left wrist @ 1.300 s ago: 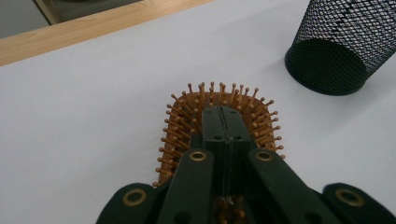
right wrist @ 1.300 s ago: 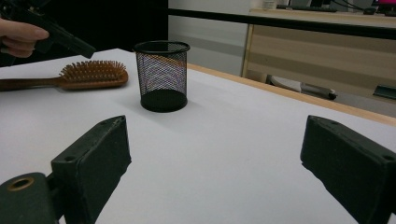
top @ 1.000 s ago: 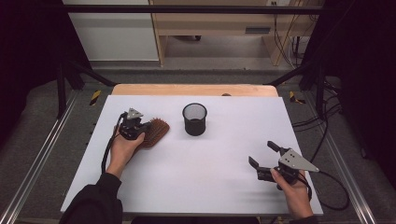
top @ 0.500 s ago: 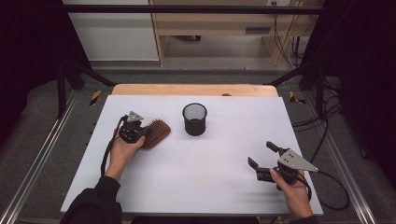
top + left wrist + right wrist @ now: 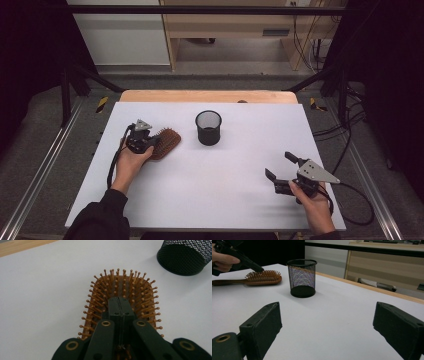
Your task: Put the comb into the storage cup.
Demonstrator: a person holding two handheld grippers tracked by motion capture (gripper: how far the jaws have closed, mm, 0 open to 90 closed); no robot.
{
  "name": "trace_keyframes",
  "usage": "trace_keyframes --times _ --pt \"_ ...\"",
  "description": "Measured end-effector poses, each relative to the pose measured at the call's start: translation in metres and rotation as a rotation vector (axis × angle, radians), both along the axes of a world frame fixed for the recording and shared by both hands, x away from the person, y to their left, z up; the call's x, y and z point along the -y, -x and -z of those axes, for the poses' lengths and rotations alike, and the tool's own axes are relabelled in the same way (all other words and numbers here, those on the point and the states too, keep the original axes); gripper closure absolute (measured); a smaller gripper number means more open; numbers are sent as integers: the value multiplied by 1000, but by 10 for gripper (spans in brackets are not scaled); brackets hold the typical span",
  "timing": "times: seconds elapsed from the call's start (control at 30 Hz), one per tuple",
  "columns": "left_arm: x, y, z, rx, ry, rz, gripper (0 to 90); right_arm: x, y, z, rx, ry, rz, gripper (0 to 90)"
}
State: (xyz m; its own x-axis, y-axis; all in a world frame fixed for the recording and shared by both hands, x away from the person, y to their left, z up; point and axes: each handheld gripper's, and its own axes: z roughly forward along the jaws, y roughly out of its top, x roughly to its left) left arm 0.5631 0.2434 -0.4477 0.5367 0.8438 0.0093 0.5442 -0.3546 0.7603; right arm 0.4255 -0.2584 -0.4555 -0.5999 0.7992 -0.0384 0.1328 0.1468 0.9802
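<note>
Left gripper (image 5: pixel 119 305) sits over the hairbrush (image 5: pixel 125 290), hiding its handle and whether the closed jaws touch the bristles. Mesh pen cup (image 5: pixel 187 257) runs off the top-right edge in the left gripper view.

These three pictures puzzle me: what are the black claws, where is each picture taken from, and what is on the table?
No robot here: a person holds a black two-jaw gripper in each hand. One camera looks down from above; one rides on each gripper. On the white table lie a brown wooden hairbrush, bristles up, and an upright black wire-mesh cup. The left gripper is shut, its tip over the bristles; it grips nothing that I can see. The right gripper is open and empty.
</note>
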Motion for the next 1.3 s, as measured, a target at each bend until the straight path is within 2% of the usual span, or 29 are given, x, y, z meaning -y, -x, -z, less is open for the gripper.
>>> trace_keyframes --times 0.13,0.37,0.97,1.03,1.13,1.3 --pt "-3 4 1 -5 17 -11 900 0 0 0 0 3 -2 84" --pt "-10 12 0 -1 14 -21 900 0 -1 0 -1 3 -1 84" --pt "-31 45 2 6 25 -66 900 -1 -1 0 2 5 -3 86" --pt "-33 47 1 11 37 -66 900 -1 -1 0 2 6 -4 86" --pt "-33 47 -3 23 66 -54 900 -1 -1 0 5 6 -4 86" --pt "-36 53 -23 69 41 -40 900 1 0 -1 8 -1 2 85"
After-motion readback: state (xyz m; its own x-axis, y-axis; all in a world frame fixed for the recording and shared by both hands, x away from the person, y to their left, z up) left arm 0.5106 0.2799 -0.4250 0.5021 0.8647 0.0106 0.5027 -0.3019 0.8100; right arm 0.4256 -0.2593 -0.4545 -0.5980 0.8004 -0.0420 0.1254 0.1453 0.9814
